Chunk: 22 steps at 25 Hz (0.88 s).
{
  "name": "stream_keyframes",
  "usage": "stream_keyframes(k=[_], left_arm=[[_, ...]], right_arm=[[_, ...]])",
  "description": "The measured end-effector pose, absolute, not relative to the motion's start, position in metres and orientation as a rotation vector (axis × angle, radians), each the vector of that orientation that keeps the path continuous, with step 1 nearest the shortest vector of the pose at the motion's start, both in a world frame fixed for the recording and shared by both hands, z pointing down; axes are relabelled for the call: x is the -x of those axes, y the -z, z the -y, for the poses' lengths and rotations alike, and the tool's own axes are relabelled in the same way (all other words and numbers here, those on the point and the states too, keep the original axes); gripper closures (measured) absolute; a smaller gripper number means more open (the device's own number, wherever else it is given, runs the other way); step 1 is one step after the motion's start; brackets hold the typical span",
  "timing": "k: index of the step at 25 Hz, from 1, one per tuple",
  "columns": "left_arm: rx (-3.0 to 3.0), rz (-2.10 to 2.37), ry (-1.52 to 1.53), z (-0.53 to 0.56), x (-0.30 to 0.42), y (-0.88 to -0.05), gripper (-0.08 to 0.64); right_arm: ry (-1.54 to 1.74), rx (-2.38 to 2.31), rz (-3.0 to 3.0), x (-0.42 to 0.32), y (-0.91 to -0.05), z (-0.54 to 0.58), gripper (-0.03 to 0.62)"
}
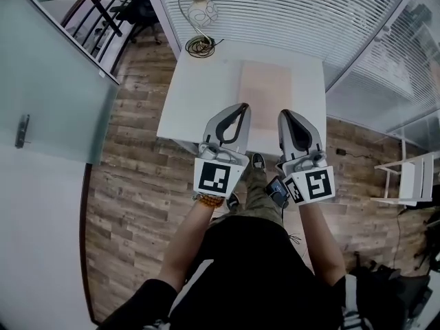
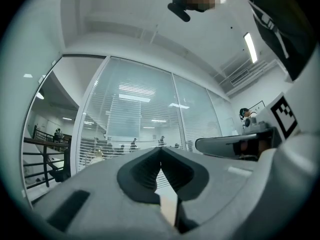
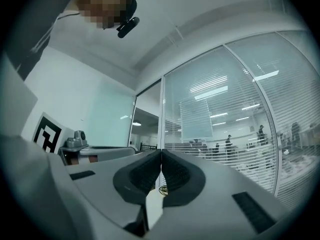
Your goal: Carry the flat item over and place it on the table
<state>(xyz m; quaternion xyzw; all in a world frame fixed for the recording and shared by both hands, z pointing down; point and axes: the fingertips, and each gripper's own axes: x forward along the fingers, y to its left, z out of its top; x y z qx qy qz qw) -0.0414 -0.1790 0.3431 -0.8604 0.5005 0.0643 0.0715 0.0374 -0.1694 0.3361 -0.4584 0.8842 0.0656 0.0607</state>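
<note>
A person stands at the near edge of a white table (image 1: 194, 91) with 2 hand-held grippers raised side by side over it, in an office with a plank floor (image 1: 130, 177) and a glass wall hung with blinds (image 1: 289, 12). The flat item (image 1: 265, 86), a pale pinkish-beige panel, lies flush on the tabletop right of centre, its long sides running from near to far. At the table's far left corner stand a small lamp (image 1: 201, 8) and a coiled cable (image 1: 200, 45), well apart from the panel. The left gripper (image 1: 245, 106) has its jaws pressed together at the tips, and its own view shows only tabletop through the gap behind them. The right gripper (image 1: 283, 113) is likewise closed tip to tip on nothing. In the head view both tips overlap the panel's near corners, but whether either one touches it cannot be told. The panel looks thin, stiff and light, with a smooth face that could slip under a loose pinch and might bow if lifted from 1 end only. Because it lies flat, there is no edge to bite from above. The likely hold is 1 gripper on each long side, or on the near edge once it overhangs the table.
</note>
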Motion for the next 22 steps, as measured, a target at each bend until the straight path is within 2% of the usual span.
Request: stream_keyframes(k=[13,22], left_arm=[[2.652,-1.484,-0.164,0.169,0.040,-0.363,0.543],[2.654,-1.490,-0.160,0.170,0.039,-0.370,0.543]], right_arm=[[-0.317,1.547,-2.664,-0.083,-0.354,0.157,0.586],[-0.354,1.522,-2.646,-0.082,-0.355,0.146,0.588]])
